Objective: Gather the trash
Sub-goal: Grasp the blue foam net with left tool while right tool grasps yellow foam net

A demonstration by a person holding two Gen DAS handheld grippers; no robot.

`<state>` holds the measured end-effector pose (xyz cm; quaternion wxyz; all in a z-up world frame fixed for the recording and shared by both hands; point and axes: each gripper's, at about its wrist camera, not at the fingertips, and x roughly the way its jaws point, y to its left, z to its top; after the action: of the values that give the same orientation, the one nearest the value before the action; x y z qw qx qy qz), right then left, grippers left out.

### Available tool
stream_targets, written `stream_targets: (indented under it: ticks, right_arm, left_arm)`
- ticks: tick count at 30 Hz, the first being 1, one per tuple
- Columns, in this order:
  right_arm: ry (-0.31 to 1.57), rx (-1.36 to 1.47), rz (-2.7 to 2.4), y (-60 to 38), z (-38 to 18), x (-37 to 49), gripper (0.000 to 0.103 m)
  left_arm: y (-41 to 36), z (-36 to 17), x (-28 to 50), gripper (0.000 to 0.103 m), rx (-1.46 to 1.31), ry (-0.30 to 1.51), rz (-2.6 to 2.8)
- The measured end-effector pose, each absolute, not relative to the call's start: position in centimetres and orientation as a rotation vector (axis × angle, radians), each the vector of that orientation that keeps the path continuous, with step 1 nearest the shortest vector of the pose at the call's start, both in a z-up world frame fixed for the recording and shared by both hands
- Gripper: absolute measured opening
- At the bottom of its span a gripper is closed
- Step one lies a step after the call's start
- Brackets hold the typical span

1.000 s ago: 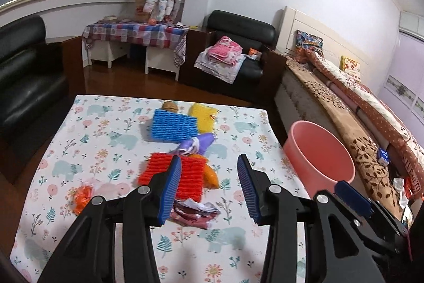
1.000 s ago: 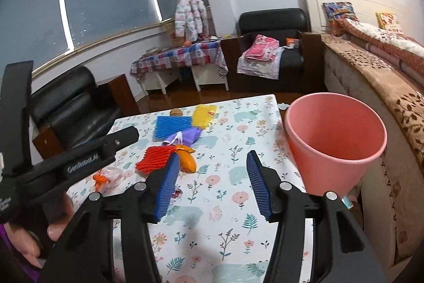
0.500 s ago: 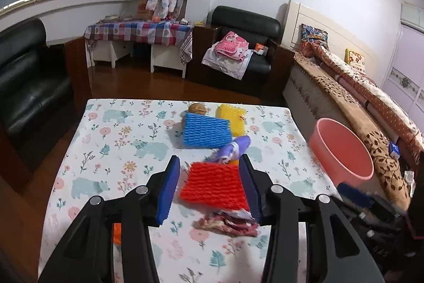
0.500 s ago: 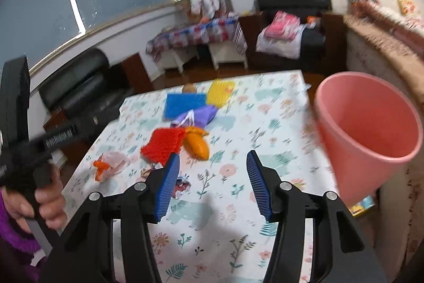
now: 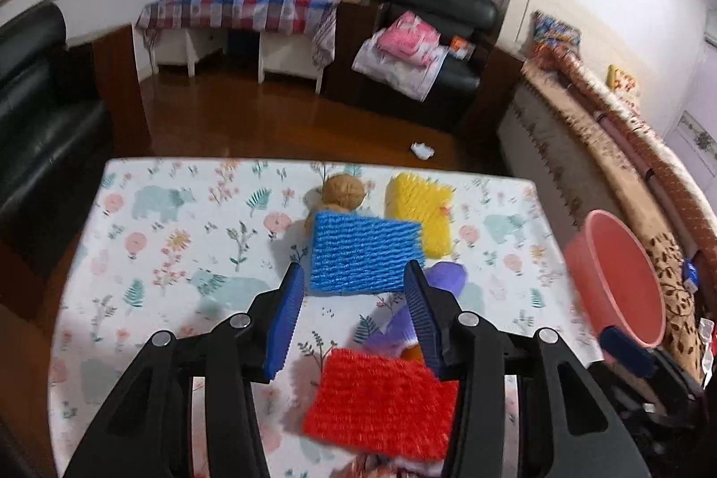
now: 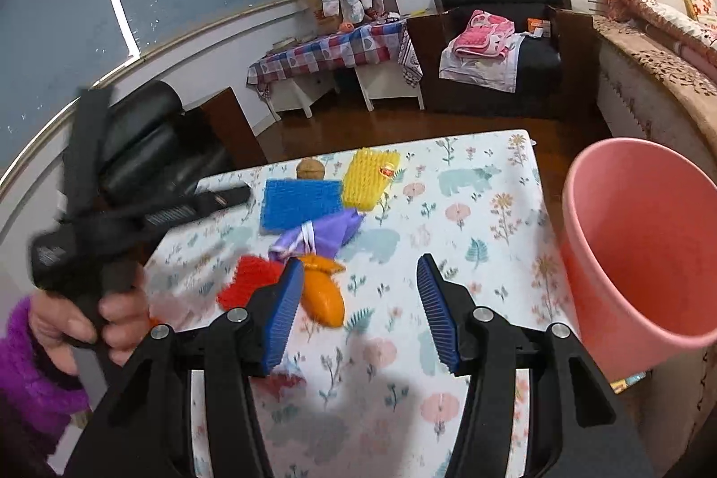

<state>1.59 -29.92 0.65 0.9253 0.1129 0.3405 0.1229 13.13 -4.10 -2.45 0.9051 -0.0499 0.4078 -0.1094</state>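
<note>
Blue foam fruit-net sleeve (image 5: 365,251) lay flat just ahead of the left gripper (image 5: 354,316) (jaws wide apart, holding nothing), the nearer one.

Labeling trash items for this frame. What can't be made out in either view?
- Crumpled wrapper, left wrist view: cut off by the bottom edge, partly under the red foam net.
- Orange piece, left wrist view: mostly hidden behind the left tool.
- Left hand, right wrist view: motion-blurred.
- Pink bin: contents unseen.
</note>
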Motion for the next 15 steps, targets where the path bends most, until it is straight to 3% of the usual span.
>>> stream_targets:
  ticks: [10, 13, 15]
  right_arm:
    - [0.737, 0.251, 0.250, -29.9, -0.4, 4.0, 0.053]
    - [0.747, 0.250, 0.244, -29.8, -0.8, 4.7, 0.053]
    - [0.748, 0.252, 0.248, -29.7, -0.8, 5.2, 0.053]
  left_arm:
    - [-3.8, -6.9, 17.8, 0.044, -0.150, 0.949, -0.189]
    - [-3.8, -7.5, 18.0, 0.012, -0.176, 0.965, -0.200]
    - [-3.6, -7.6, 18.0, 0.005, -0.213, 0.975, -0.215]
